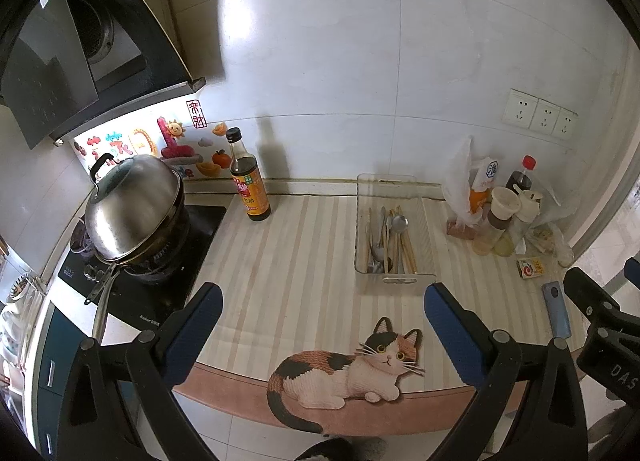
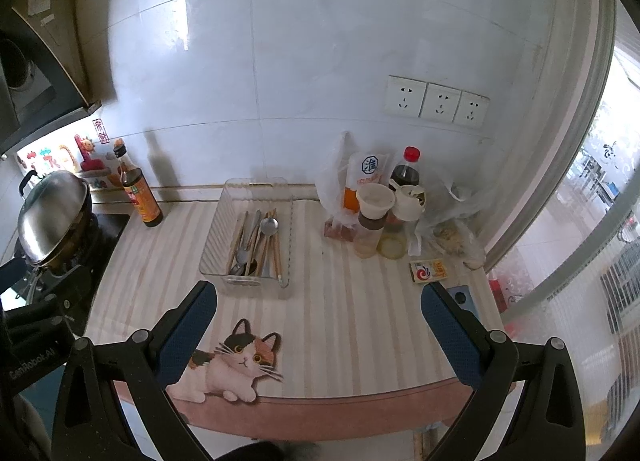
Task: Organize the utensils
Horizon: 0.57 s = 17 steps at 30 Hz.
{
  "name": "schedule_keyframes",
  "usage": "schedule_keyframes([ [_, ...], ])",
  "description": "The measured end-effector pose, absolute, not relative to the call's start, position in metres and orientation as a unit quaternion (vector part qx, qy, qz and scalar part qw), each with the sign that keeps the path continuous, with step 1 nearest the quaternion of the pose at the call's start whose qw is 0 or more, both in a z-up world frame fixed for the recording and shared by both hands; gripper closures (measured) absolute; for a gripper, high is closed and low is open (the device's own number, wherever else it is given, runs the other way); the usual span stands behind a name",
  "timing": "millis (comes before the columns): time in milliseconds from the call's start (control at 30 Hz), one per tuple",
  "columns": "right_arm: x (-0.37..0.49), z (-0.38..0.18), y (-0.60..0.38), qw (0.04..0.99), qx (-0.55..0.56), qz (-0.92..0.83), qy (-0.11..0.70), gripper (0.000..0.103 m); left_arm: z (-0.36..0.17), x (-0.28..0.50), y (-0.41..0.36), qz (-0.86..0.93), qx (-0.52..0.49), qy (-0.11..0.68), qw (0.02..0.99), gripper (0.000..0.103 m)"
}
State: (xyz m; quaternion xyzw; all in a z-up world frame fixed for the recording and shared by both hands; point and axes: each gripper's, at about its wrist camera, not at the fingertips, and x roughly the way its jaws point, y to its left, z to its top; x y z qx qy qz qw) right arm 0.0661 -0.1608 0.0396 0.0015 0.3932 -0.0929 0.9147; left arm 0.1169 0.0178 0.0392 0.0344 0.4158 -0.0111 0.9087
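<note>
A clear plastic tray (image 1: 428, 245) (image 2: 216, 237) stands on the striped counter mat. Inside it lie mixed utensils (image 1: 390, 241) (image 2: 258, 243): metal spoons and forks beside wooden chopsticks, all lengthwise. My left gripper (image 1: 322, 325) is open with nothing between its blue pads, held back from the tray over the mat's front part. My right gripper (image 2: 320, 325) is open too and holds nothing, with the tray ahead and to its left. In the left wrist view the right gripper's black body (image 1: 600, 321) shows at the right edge.
A dark sauce bottle (image 1: 246, 177) (image 2: 138, 189) stands near the wall. A lidded wok (image 1: 136, 209) sits on the stove at left. Bottles, jars and plastic bags (image 2: 384, 209) crowd the back right corner. A small card box (image 2: 428, 271) and a blue phone (image 1: 556, 309) lie at right.
</note>
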Motion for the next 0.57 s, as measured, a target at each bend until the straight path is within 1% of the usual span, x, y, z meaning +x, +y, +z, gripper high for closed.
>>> schedule_keyframes([
  [567,0.065,0.0412,-0.1659,0.915,-0.001,-0.088,0.394,0.0,0.0344,0.1105,0.0111,-0.003,0.023,0.418,0.908,0.0],
])
